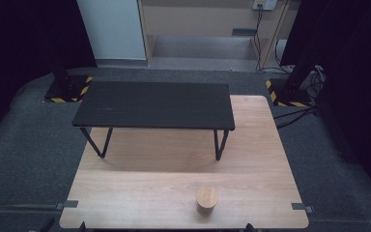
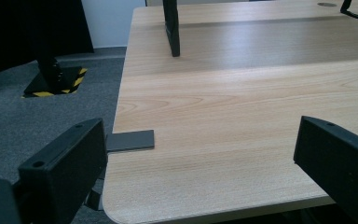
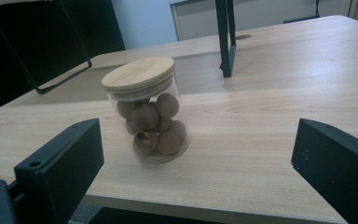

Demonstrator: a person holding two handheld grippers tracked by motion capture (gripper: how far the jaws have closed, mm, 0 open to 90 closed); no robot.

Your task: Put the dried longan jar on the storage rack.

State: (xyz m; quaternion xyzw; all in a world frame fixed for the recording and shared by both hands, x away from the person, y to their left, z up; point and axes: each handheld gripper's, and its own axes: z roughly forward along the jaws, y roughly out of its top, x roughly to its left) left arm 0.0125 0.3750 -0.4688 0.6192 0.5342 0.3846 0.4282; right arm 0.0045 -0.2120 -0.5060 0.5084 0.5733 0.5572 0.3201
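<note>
High view showed a lidded glass jar (image 1: 206,198) of brown nuts at lower right of a wooden table (image 1: 140,193); the left gripper (image 2: 200,154) and right gripper (image 3: 196,158) gaped wide, empty.

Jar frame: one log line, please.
jar: upright, lid on, near table front edge | left gripper: open, empty | right gripper: open, facing jar | shelf: bare

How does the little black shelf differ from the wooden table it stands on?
The black shelf is dark, narrow and raised on thin metal legs; the wooden table is pale, wider, and grained. The shelf's top is bare, while the table carries a lidded glass jar. Both tops are flat rectangles.
</note>
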